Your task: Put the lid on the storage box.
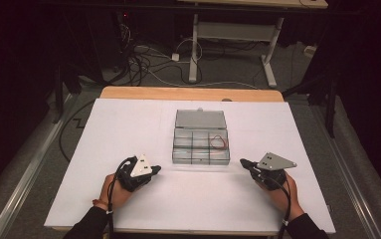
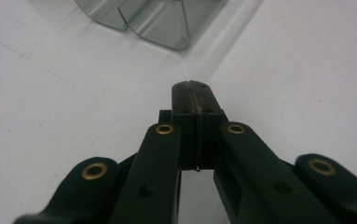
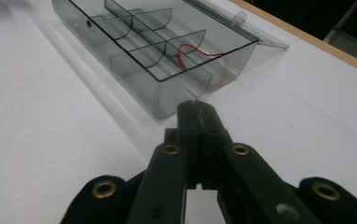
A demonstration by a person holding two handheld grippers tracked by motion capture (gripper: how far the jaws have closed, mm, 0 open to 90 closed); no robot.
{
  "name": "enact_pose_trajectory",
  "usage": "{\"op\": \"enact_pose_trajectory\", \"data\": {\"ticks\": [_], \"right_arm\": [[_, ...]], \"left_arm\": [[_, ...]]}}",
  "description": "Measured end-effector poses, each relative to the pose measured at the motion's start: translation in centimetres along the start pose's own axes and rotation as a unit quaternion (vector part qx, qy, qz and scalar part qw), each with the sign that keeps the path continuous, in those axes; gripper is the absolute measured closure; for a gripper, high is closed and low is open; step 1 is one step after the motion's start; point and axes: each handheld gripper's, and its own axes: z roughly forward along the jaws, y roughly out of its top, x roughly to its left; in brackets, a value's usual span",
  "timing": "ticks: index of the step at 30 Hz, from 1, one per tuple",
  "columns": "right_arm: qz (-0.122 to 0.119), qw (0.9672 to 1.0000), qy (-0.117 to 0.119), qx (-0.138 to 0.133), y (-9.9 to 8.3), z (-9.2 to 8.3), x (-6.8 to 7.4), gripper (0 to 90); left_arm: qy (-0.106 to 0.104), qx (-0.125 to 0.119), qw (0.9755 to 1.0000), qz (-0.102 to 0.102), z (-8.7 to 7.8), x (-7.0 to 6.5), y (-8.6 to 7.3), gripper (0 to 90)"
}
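Both closed and empty, left gripper and right gripper flanking the open compartment box, seemingly poised to reach its red wire.

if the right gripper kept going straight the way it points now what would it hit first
Most likely the near corner of the clear compartment box. The right gripper, shut and empty, aims at that corner wall over bare white table. Its height is hard to judge, so it might scrape the table first.
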Motion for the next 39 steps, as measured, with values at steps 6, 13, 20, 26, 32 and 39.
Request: {"op": "enact_pose_trajectory", "data": {"ticks": [6,13,20,26,32,39], "right_arm": [[-0.001,1.0,0.003,0.006,0.4,0.4,-1.1,90.0],[-0.012,0.9998,0.0,0.019,1.3,1.8,-2.6,90.0],[0.008,0.9997,-0.008,0.022,2.1,3.2,-4.8,90.0],[0.017,0.9988,-0.019,0.043,3.2,5.2,-6.7,90.0],[0.028,0.9973,-0.025,0.063,4.0,7.4,-8.2,90.0],[0.029,0.9954,-0.022,0.089,5.2,10.2,-8.8,90.0]], "left_arm": [[-0.005,-0.003,0.9999,-0.016,1.4,1.8,1.0,87.7],[0.016,-0.019,0.9993,-0.029,1.8,4.1,2.8,87.8],[0.013,-0.019,0.9983,-0.054,3.0,6.7,4.3,87.7],[0.017,-0.002,0.9966,-0.08,5.2,8.5,5.4,87.7],[0.014,0.009,0.9949,-0.099,6.7,9.9,6.7,87.7],[0.015,0.026,0.9938,-0.107,8.8,10.7,7.4,87.7]]}}
